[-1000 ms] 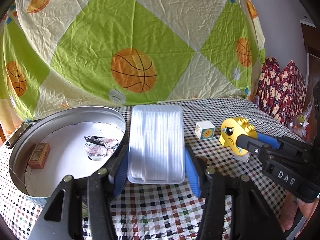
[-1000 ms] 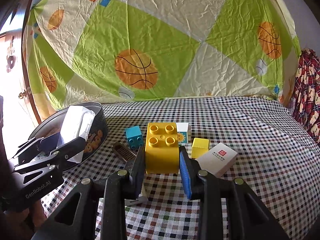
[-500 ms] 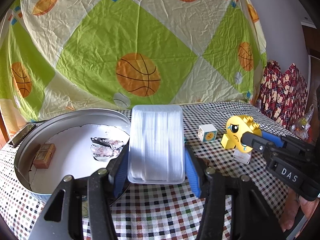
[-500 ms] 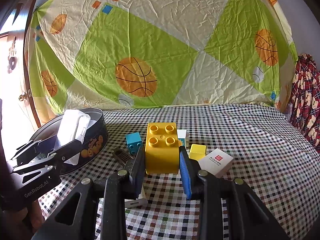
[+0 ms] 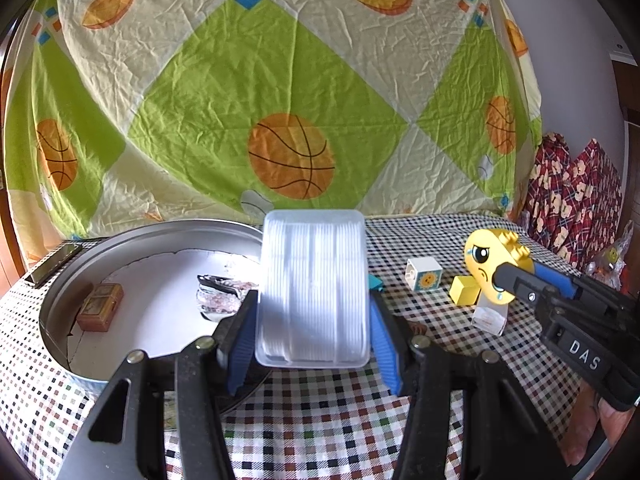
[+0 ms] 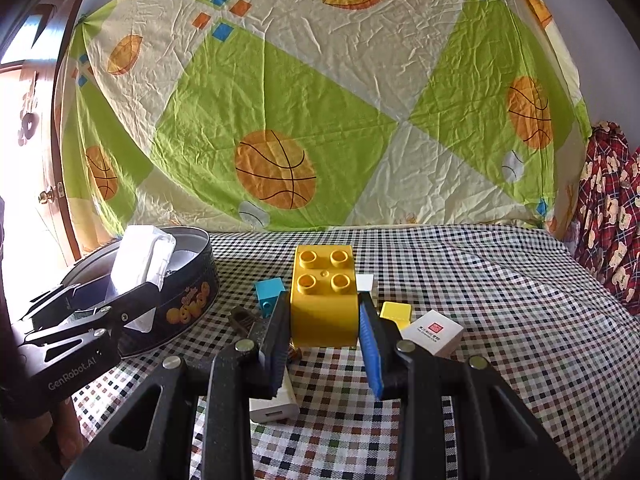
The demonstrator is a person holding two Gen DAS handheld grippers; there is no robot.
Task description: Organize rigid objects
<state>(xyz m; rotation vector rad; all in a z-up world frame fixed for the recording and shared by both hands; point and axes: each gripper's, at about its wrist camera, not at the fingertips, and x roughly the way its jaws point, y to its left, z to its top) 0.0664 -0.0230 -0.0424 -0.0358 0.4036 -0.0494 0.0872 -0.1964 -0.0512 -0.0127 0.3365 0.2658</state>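
A clear ribbed plastic tray (image 5: 313,288), rectangular w/ rounded corners, is clamped between the blue pads of the left gripper (image 5: 313,334) and held above the rim of a round metal tin (image 5: 120,240), probably for dropping in. The tin is lined w/ white paper; a small brown box (image 5: 101,307) and a crumpled foil piece (image 5: 222,294) are already inside. A chunky yellow plastic brick (image 6: 324,300), four studs on top, a sad face printed on one end, is gripped by the right gripper (image 6: 325,320) and held above the checked cloth (image 6: 480,280), likely next for the tin. Left on the cloth: a blue block (image 6: 269,294), a yellow cube (image 6: 396,313), a white sun-print cube (image 5: 424,274), a white card box (image 6: 434,330), all hard-edged.
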